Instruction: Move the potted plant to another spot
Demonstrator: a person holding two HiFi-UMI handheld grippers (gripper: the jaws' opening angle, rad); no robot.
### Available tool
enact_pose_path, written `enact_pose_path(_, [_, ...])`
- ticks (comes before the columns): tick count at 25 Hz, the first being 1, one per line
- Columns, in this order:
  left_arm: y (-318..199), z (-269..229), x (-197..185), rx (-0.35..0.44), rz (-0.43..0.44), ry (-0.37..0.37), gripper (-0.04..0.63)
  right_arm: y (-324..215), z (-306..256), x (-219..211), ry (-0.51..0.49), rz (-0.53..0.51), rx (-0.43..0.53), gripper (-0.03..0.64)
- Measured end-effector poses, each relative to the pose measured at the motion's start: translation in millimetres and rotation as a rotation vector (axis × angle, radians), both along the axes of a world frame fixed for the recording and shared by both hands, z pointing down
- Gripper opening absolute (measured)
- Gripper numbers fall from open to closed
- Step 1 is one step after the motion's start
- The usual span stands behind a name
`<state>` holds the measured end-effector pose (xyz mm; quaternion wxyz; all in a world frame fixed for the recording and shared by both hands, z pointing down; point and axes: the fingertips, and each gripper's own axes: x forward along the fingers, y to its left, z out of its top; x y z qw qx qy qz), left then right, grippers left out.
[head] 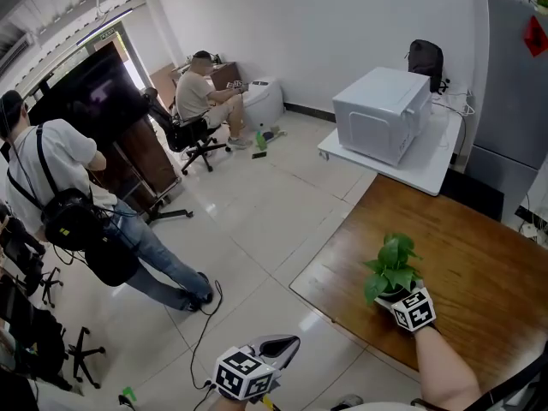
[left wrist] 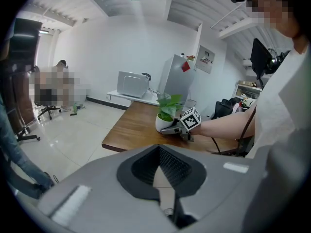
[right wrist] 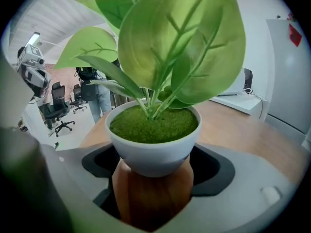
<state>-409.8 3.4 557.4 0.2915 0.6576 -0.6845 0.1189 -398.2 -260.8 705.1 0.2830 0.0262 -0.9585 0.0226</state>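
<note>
**Pot gripped, lift comes next**

The potted plant [head: 392,272] stands on the tabletop [head: 479,255], toward its 8 o'clock corner. Your right gripper [right wrist: 153,178] has its fingers [right wrist: 243,188] clasped on the white pot. Your left gripper [left wrist: 163,193] hangs clenched and empty. The next move looks like a straight, upright lift.

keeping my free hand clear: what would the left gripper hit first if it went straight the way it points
Probably the near edge of the wooden table, ahead of the potted plant between the fingers of the right gripper. Nothing shows in the air before that, though depth is unclear.
</note>
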Motion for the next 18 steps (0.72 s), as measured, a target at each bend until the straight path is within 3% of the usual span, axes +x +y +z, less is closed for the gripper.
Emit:
enact_pose_path(10, [-18.7, -0.3, 6.5, 0.006, 0.053, -0.002, -0.003, 8.0, -3.3, 4.9, 0.006, -0.048, -0.098, 0.538])
enact_pose_path(15, [-32.8, 0.3, 16.2, 0.021, 0.098, 0.003, -0.003, 9.0, -17.1, 36.3, -0.012, -0.05, -0.091, 0.533])
enact_pose_path(18, [-46.2, -3.1, 21.7, 0.046, 0.13, 0.01, -0.003, 8.4, -44.6, 59.3, -0.08, -0.021, -0.093, 0.487])
